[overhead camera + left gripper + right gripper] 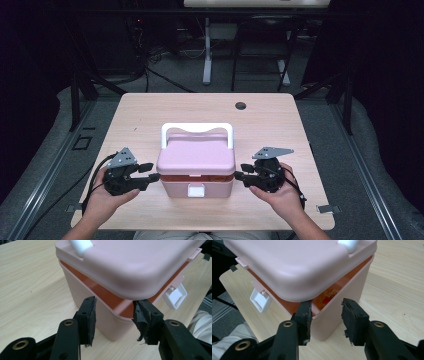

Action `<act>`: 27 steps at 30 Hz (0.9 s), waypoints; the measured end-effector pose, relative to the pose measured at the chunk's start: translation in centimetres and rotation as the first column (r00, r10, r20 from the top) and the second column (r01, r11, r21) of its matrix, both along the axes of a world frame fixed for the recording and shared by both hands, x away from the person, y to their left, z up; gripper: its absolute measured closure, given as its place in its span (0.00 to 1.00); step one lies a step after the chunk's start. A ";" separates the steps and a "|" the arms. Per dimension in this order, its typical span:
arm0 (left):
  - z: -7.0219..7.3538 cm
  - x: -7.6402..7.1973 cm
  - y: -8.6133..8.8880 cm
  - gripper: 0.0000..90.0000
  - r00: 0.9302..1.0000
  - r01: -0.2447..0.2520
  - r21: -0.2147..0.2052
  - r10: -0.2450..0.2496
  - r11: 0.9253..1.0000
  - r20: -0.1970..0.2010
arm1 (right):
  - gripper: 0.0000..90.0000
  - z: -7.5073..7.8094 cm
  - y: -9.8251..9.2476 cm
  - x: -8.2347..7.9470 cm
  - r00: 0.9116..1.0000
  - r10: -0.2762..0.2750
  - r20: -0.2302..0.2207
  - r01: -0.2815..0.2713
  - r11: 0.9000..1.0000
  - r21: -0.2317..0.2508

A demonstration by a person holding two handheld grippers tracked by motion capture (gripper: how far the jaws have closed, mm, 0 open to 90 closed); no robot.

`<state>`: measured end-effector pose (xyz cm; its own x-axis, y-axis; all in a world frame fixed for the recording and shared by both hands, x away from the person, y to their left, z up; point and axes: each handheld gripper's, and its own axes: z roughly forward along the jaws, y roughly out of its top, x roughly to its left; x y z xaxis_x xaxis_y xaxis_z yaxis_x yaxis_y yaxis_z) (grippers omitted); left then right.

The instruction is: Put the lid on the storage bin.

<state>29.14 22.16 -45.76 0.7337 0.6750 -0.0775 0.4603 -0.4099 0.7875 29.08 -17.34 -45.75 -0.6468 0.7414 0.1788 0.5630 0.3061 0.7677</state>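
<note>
A pink box (196, 170) is flanked by the left gripper (148, 176) and right gripper (245, 176), jaws held apart under its raised lid (196, 155). No writing can be read; a printed packet (327, 296) inside is blurred.

Lit evenly from above, bright on the table (150, 115), dark all around its far edge and sides. Soft, short shadows under the pink box (196, 170), no hard glare. Slightly soft and grainy from the high view; sharper up close, with mild blur on the nearest jaws.
</note>
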 end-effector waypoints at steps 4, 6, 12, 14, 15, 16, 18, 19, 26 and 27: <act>-0.1 -0.1 0.0 0.59 1.000 0.000 -0.001 0.000 1.000 -0.003 | 0.66 -0.1 -0.1 -0.1 1.000 -0.002 -0.002 0.002 1.000 -0.004; -0.1 -0.1 0.0 0.59 1.000 -0.002 0.001 0.002 1.000 -0.001 | 0.66 -0.1 -0.1 -0.1 1.000 -0.002 0.003 0.002 1.000 -0.008; 0.0 -0.2 0.0 0.59 1.000 0.000 0.005 0.000 1.000 0.001 | 0.66 0.1 -0.5 -0.3 1.000 -0.012 0.012 0.012 1.000 -0.009; 0.0 -0.2 0.0 0.59 1.000 0.004 0.016 -0.004 1.000 -0.008 | 0.66 0.2 -0.7 -0.2 1.000 -0.021 0.017 0.021 1.000 -0.010; -0.1 -0.2 -0.1 0.59 1.000 0.005 0.025 -0.005 1.000 -0.007 | 0.66 0.2 -0.8 -0.2 0.999 -0.027 0.020 0.027 1.000 0.001; -0.1 -0.2 -0.1 0.59 1.000 0.007 0.027 -0.007 1.000 -0.009 | 0.66 0.3 -0.9 -0.2 0.999 -0.029 0.026 0.029 1.000 0.009; -0.2 -0.2 -0.1 0.59 1.000 0.009 0.035 -0.009 0.999 -0.012 | 0.65 0.5 -1.1 -0.2 0.999 -0.038 0.017 0.038 0.999 0.008; -0.3 -0.2 0.0 0.59 1.000 0.009 0.035 -0.009 0.999 -0.015 | 0.65 0.5 -1.2 -0.2 0.999 -0.040 0.024 0.039 0.999 0.010; -0.5 -0.3 0.3 0.59 1.000 0.004 0.057 -0.003 0.998 -0.024 | 0.65 0.6 -1.3 -0.2 0.999 -0.040 0.024 0.040 0.999 0.012; -0.5 -0.4 0.4 0.59 1.000 0.002 0.058 0.000 0.998 -0.023 | 0.65 0.6 -1.3 -0.2 0.999 -0.040 0.024 0.039 0.999 0.012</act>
<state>28.78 22.53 -46.30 0.7328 0.6782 -0.0551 0.4777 -0.4551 0.7514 28.88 -18.68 -45.15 -0.6214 0.7644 0.1720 0.5554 0.2749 0.7848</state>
